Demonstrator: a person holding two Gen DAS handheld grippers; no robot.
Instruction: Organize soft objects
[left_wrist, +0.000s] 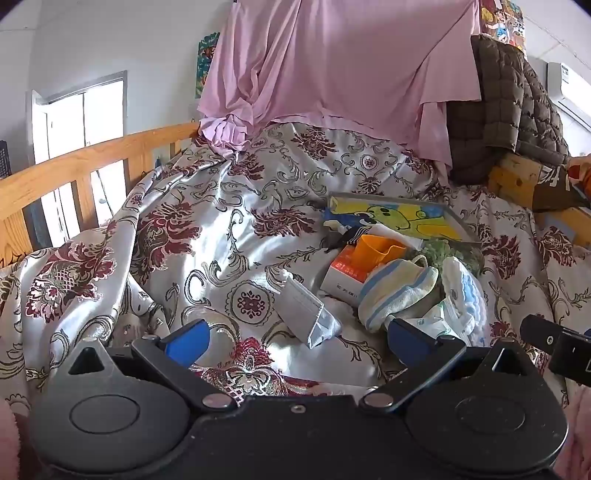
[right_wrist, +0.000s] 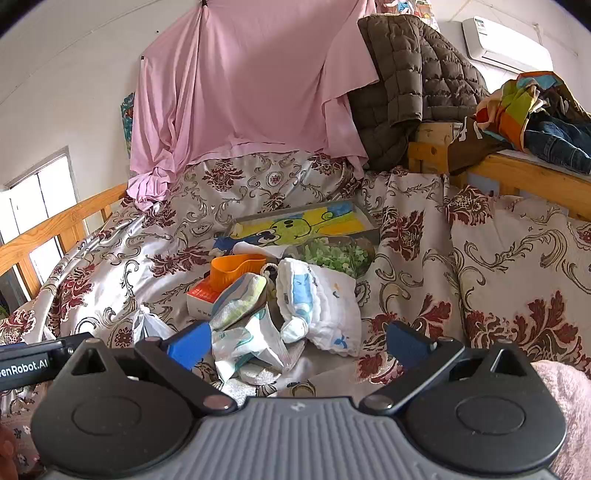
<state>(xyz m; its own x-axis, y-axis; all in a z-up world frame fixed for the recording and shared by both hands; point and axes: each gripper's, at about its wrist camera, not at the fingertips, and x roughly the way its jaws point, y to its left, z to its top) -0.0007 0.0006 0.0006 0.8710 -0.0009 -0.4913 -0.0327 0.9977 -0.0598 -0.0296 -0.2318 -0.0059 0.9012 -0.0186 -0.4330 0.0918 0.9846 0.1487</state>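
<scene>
Both grippers hover low over the bed's floral satin cover, pointing toward the headboard. The left gripper is spread wide and empty above bare cover, a grey packet just ahead between its fingers. The right gripper is likewise released, holding nothing, with a crumpled white-and-blue cloth and a striped towel in the pile just beyond its fingertips (whether they touch is unclear). An orange cup sits on a small box, partly hidden behind the towel.
</scene>
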